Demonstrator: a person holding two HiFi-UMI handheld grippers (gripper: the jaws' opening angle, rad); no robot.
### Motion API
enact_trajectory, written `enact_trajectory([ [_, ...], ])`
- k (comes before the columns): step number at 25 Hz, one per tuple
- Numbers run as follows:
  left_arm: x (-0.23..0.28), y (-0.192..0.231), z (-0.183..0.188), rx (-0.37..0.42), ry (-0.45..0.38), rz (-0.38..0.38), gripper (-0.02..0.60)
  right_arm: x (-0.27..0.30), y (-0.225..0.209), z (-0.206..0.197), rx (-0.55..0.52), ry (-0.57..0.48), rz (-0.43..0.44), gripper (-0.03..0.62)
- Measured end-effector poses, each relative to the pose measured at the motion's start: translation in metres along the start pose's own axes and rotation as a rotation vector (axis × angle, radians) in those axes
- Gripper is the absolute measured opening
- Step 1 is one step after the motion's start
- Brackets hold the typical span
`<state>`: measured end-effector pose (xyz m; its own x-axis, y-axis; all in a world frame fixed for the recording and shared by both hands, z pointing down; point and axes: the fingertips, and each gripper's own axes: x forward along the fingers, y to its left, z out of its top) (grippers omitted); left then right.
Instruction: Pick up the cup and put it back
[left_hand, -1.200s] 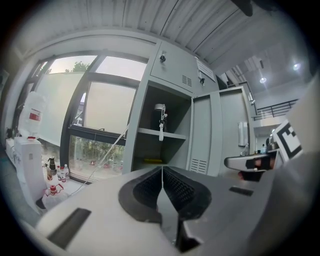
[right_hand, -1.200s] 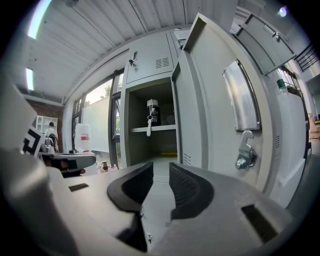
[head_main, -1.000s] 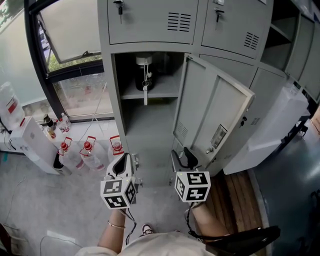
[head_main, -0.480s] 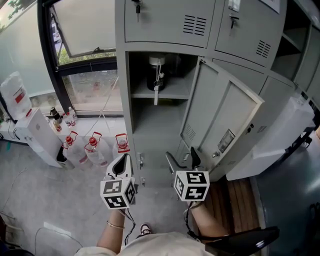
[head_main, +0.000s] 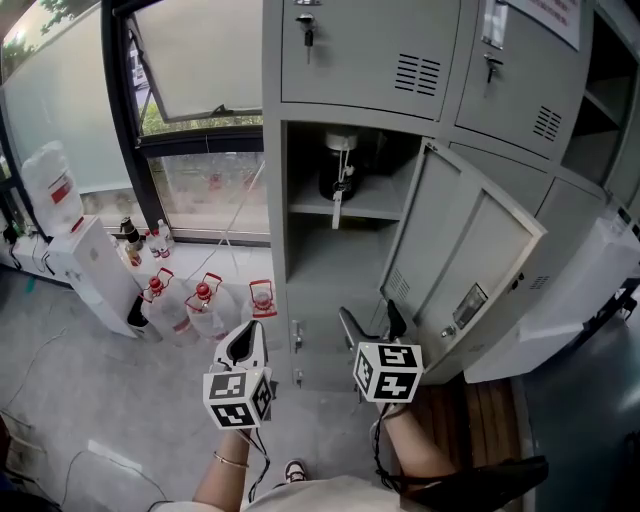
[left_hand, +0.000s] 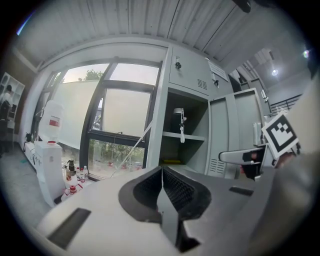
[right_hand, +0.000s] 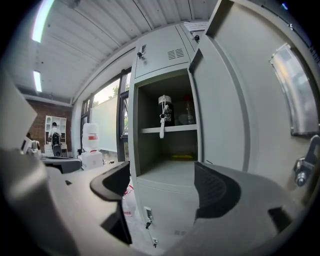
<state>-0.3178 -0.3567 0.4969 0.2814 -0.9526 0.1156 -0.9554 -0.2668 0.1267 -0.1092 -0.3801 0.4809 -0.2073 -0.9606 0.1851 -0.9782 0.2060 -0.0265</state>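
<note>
The cup (head_main: 340, 170), dark with a white lid and a hanging white strap, stands on the upper shelf of the open grey locker (head_main: 345, 212). It shows small and far off in the left gripper view as the cup (left_hand: 179, 116), and in the right gripper view as the cup (right_hand: 165, 111). My left gripper (head_main: 246, 338) is shut and empty, low before the locker's left edge. My right gripper (head_main: 368, 320) is open; its jaws have just been opening, with nothing between them. Both are well below the cup and apart from it.
The locker door (head_main: 470, 270) hangs open to the right, close to my right gripper. Water jugs (head_main: 205, 305) and a white dispenser (head_main: 95, 280) stand by the window at left. Something flat and yellow (right_hand: 182, 156) lies deep in the lower compartment. Wooden slats (head_main: 480, 410) lie at lower right.
The right gripper's jaws stand wider than a second ago. The head view has swung, so the locker and cup now sit further right and lower. The left gripper stays shut.
</note>
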Motion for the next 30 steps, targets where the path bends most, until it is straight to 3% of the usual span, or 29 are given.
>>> enact_trajectory([
  [15,0.010,0.041,0.008,0.006,-0.011,0.053,0.012,0.072,0.012,0.050,-0.006,-0.044,0.044,0.393],
  [30,0.027,0.061,0.012,0.002,-0.026,0.083,0.012,0.133,-0.004,0.117,-0.063,-0.111,0.007,0.393],
])
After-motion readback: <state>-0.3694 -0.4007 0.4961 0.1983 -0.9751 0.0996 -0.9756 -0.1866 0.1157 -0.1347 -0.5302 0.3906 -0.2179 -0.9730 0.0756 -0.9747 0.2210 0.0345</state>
